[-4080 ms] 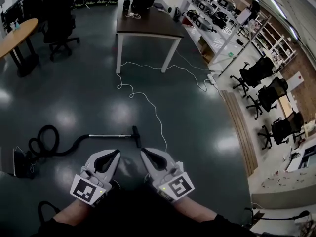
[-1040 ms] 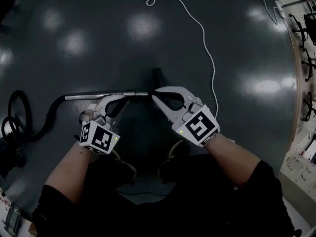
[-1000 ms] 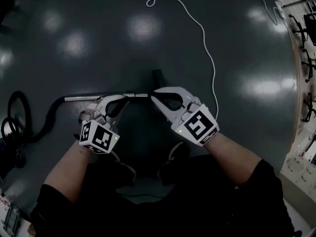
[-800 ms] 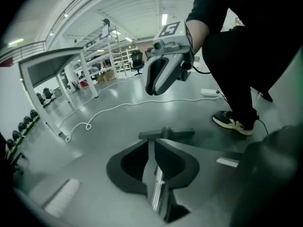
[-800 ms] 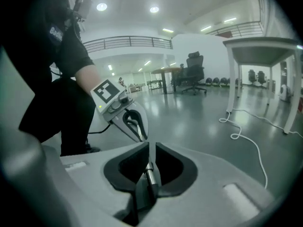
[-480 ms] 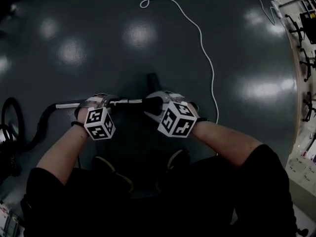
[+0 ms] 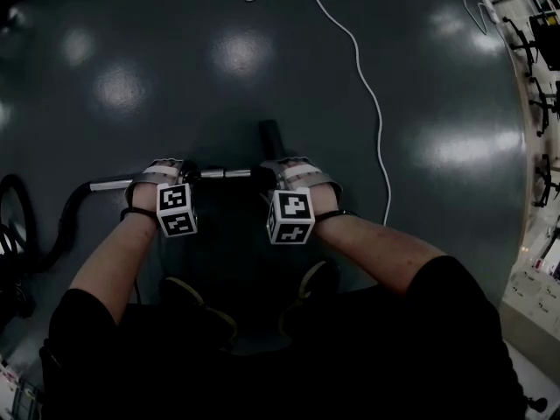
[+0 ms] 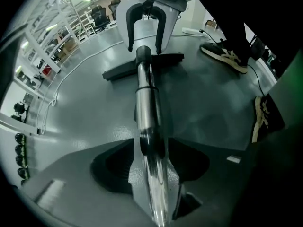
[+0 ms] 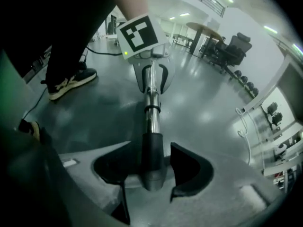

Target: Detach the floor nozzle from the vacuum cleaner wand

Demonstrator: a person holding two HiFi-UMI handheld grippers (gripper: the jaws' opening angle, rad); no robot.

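Note:
The chrome wand [image 7: 223, 173] lies flat on the dark floor, with the black floor nozzle [image 7: 271, 136] at its right end. My left gripper [image 7: 166, 175] points down over the wand's middle. In the left gripper view its jaws are opening and stand either side of the wand [image 8: 144, 108], which runs on to the nozzle [image 8: 165, 60]. My right gripper [image 7: 293, 175] is down over the nozzle's black neck [image 9: 151, 150]. Its jaws are opening too, one on each side of the neck, with gaps showing. Neither gripper [image 8: 150, 160] [image 9: 152, 167] presses on anything.
A black hose [image 7: 66, 221] curls away from the wand's left end. A white cable [image 7: 367, 86] snakes across the floor beyond the nozzle. The person's shoes [image 7: 206, 318] stand just behind the wand. Office chairs [image 7: 547, 51] line the far right edge.
Both grippers have dropped from above the wand onto it and turned to point down. Their jaws, shut a second ago, now stand apart around the wand and the nozzle neck.

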